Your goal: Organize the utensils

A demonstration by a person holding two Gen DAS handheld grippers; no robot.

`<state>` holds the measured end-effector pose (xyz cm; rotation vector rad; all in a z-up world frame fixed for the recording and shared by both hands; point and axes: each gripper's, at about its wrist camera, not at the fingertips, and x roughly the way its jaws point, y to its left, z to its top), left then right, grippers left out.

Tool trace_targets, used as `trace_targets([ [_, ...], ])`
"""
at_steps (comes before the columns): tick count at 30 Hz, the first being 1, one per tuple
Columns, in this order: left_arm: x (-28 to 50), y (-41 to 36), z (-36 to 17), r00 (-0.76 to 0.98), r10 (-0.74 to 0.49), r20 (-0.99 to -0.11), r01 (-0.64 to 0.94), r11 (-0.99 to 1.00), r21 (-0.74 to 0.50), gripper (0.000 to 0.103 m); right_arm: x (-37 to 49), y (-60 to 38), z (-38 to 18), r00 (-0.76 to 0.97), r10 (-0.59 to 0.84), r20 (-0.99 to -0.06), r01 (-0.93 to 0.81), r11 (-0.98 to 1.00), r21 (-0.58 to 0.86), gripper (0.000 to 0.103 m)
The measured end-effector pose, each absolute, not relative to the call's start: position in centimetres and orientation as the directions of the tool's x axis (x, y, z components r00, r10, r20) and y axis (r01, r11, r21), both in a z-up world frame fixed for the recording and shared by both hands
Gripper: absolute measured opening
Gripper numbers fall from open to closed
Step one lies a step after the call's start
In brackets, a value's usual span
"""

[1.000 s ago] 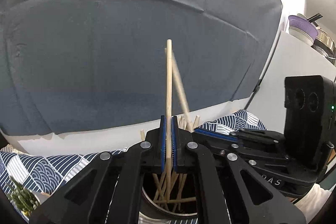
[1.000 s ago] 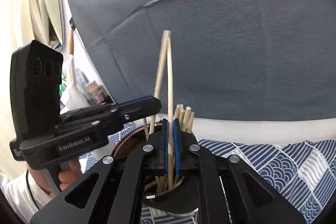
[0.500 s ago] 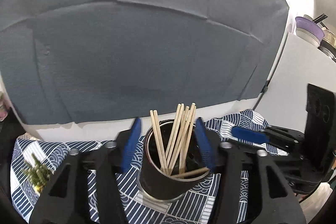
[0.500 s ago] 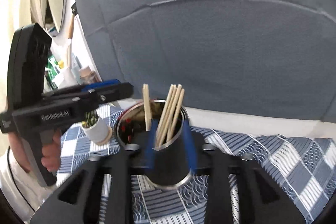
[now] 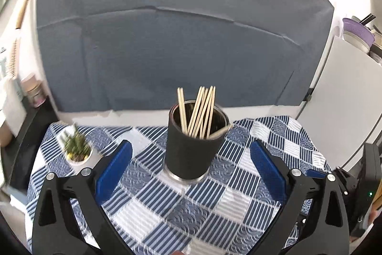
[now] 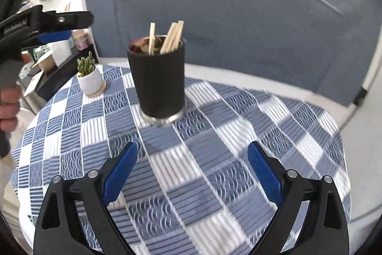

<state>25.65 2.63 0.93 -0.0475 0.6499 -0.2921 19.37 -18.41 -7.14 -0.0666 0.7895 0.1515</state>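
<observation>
Left wrist: left gripper [image 5: 191, 164] just opened, jaws wide, nothing between; chopsticks [image 5: 198, 111] upright in black cup [image 5: 191, 147] on checked cloth [image 5: 238, 195]; plant pot [image 5: 77, 154] left.
Right wrist: right gripper [image 6: 192, 171] likewise just spread, empty; cup beyond, apart.

The left gripper [image 5: 191, 159] stands wide apart, its jaws having just been opening, with nothing pressed between the blue pads [image 5: 114, 166]. Beyond them a black cup [image 5: 191, 149] stands upright near the far edge of the checked blue-and-white tablecloth [image 5: 214, 207], holding a bunch of wooden chopsticks [image 5: 200, 111] that lean against its rim. A small potted plant [image 5: 77, 149], blurred, sits toward the cloth's far left corner. A grey backdrop [image 5: 179, 51] rises behind the table.
</observation>
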Motion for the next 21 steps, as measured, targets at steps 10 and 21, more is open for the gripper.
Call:
trace_targets([
  [10,18.4,2.5,2.0,0.773,-0.192,-0.604,0.191,0.979,-0.066,0.097,11.5,-20.4,-3.7,0.769,0.099,-0.632,-0.071,0.995,0.069,0.091],
  [21,8.9,-0.2,3.8,0.776,-0.131,-0.616,0.202,0.978,0.046,0.097,3.9,-20.5,0.9,0.811,0.028,-0.584,-0.015,1.000,0.027,0.094],
])
